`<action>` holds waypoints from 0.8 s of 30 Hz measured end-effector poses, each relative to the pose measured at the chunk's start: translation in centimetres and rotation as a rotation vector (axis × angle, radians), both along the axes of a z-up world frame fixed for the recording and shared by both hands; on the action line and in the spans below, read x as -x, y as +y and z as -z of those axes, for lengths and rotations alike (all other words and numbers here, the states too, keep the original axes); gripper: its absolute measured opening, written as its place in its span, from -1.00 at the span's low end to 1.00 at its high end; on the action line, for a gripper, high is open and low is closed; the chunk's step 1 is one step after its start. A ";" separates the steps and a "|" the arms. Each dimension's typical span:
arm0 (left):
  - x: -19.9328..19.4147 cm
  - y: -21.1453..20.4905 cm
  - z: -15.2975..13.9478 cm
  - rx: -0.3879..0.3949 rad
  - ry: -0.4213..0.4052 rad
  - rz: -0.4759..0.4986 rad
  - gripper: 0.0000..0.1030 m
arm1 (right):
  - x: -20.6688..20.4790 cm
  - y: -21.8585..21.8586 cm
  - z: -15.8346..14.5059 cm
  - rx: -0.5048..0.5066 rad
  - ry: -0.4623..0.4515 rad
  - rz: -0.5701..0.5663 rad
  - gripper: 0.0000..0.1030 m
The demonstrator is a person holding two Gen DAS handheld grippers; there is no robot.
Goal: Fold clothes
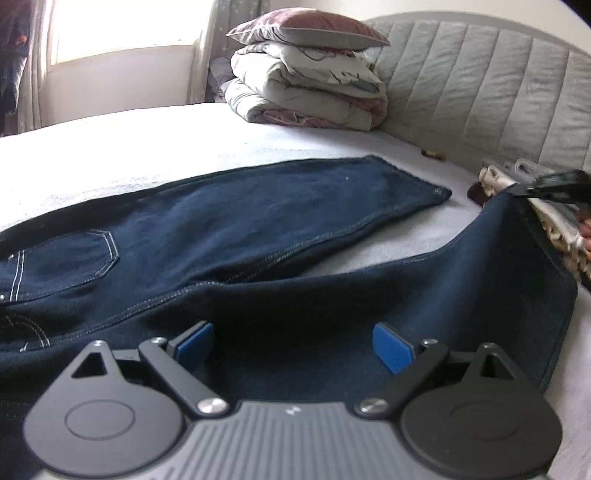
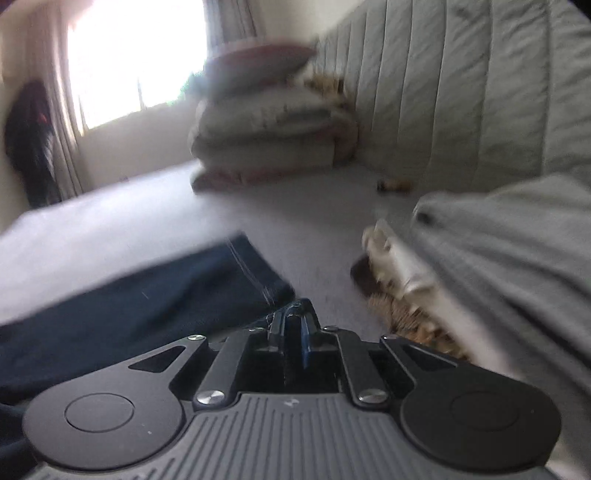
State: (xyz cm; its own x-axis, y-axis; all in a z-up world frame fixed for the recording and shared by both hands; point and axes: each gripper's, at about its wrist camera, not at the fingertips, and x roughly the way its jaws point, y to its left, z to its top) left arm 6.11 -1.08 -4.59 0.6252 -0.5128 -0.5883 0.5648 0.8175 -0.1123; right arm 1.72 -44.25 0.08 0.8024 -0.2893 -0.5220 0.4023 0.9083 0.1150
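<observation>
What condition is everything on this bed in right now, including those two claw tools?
Jeans: spread on the bed, one leg flat, the other leg's hem lifted.
Right gripper: shut on the jeans' hem.
Left gripper: open, above the jeans, nothing held.
Bedding pile: folded and stacked, a pillow on top.
Grey garment: lying on a patterned pile by the headboard.
</observation>
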 end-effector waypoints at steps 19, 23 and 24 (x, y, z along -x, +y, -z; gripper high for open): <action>3.1 9.7 -2.1 0.060 0.002 -0.268 0.83 | 2.0 2.2 1.1 -0.054 0.146 0.065 -0.14; 4.2 12.2 -2.2 0.059 0.000 -0.379 0.83 | 3.5 2.7 0.7 -0.119 0.134 0.089 -0.10; 4.5 12.7 -2.3 0.053 -0.003 -0.401 0.83 | 3.9 2.8 0.7 -0.133 0.137 0.097 -0.07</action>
